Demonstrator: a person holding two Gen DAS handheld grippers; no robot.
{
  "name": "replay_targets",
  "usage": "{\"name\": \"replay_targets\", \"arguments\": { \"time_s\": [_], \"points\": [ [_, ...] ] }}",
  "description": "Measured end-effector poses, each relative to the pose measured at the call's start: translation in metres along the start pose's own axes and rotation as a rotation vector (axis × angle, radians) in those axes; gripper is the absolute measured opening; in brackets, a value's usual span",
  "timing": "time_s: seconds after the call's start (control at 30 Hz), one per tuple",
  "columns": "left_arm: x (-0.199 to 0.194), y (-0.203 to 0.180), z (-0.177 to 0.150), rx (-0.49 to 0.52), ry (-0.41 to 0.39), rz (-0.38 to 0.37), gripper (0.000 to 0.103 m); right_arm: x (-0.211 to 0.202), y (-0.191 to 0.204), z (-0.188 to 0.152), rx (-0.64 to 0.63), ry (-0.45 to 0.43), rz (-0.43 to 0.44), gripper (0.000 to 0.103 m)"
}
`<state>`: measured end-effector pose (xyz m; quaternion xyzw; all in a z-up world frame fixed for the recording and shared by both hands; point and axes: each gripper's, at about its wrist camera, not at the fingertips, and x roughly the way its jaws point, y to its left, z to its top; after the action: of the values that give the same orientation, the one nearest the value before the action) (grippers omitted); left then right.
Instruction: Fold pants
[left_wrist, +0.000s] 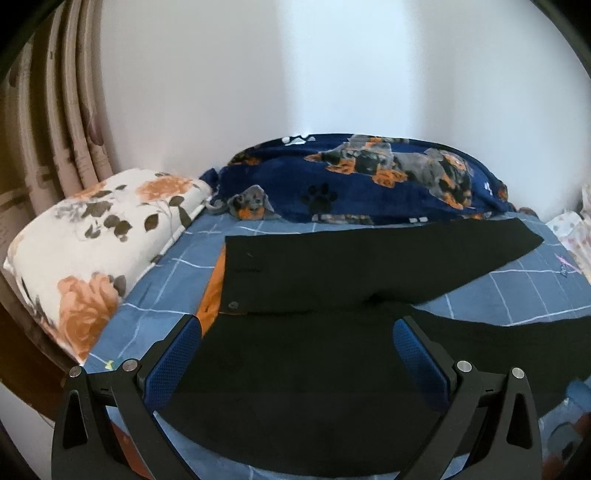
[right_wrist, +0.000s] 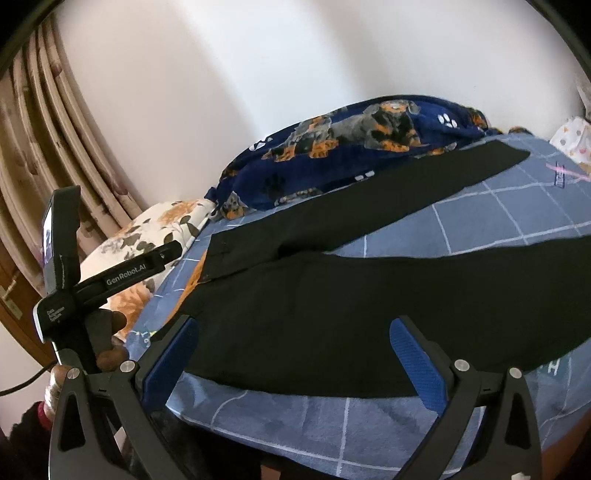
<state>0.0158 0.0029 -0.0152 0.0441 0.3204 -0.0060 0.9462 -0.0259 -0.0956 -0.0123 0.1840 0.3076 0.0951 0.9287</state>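
Note:
Black pants (left_wrist: 332, 266) lie spread flat on a blue checked bed sheet (left_wrist: 166, 280), waistband to the left with a button (left_wrist: 233, 305), both legs running right and splayed apart. My left gripper (left_wrist: 297, 332) is open, hovering over the near waist part of the pants, holding nothing. In the right wrist view the pants (right_wrist: 369, 295) lie across the bed. My right gripper (right_wrist: 293, 334) is open and empty above the near leg. The left gripper's body (right_wrist: 66, 280), held in a hand, shows at the left of that view.
A floral white and orange pillow (left_wrist: 92, 240) lies at the left. A navy dog-print blanket (left_wrist: 369, 181) is bunched along the wall behind the pants. Curtains (left_wrist: 55, 110) hang at the left. The bed's front edge (right_wrist: 332, 443) is near me.

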Motion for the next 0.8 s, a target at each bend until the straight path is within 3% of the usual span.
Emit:
{"name": "replay_targets", "arguments": {
  "time_s": [0.1, 0.3, 0.5, 0.67, 0.8],
  "points": [
    [0.007, 0.004, 0.005, -0.006, 0.022, -0.023, 0.103, 0.002, 0.003, 0.004, -0.04, 0.012, -0.032, 0.103],
    [0.024, 0.019, 0.007, -0.029, 0.071, 0.007, 0.103, 0.015, 0.005, 0.017, -0.124, 0.069, -0.094, 0.103],
    [0.05, 0.04, 0.016, -0.07, 0.104, 0.022, 0.103, 0.022, 0.003, 0.029, -0.135, 0.075, -0.093, 0.103],
    [0.071, 0.055, 0.026, -0.057, 0.087, 0.046, 0.103, 0.034, 0.003, 0.043, -0.126, 0.06, -0.103, 0.103],
    [0.098, 0.069, 0.035, -0.056, 0.106, 0.027, 0.103, 0.048, 0.002, 0.052, -0.108, 0.068, -0.101, 0.103]
  ]
}}
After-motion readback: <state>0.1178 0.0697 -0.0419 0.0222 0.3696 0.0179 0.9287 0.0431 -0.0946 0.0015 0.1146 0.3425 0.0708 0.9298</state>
